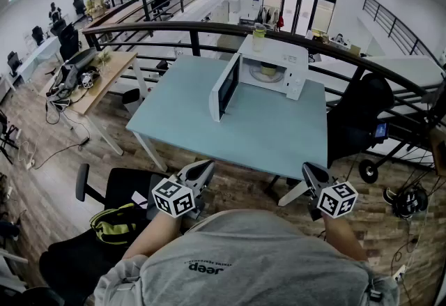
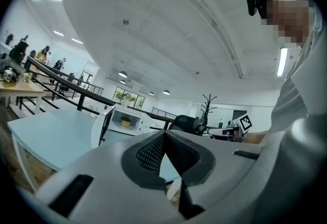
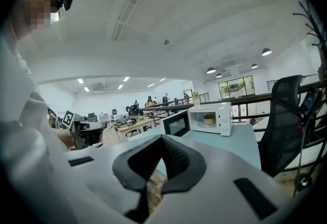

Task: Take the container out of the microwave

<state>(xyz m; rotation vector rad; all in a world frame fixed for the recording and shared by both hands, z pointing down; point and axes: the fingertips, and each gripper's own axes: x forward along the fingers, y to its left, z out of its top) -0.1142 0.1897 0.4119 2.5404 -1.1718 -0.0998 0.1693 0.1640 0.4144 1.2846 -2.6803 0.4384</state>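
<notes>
A white microwave (image 1: 273,64) stands at the far side of the light blue table (image 1: 202,116), its door (image 1: 225,86) swung open to the left. Inside sits a small yellowish container (image 1: 268,70), which also shows in the left gripper view as the container (image 2: 125,122) and in the right gripper view as the container (image 3: 209,120). My left gripper (image 1: 204,166) and right gripper (image 1: 309,169) hang close to my body, short of the table's near edge and far from the microwave. The left gripper (image 2: 164,133) is shut and empty. The right gripper (image 3: 162,139) is shut too, holding nothing.
A bottle (image 1: 259,38) stands on top of the microwave. A black office chair (image 1: 359,116) is at the table's right end. Another black chair with a yellow-green bag (image 1: 118,222) sits at my lower left. A curved dark railing (image 1: 209,27) runs behind the table, and a wooden desk (image 1: 104,78) stands to the left.
</notes>
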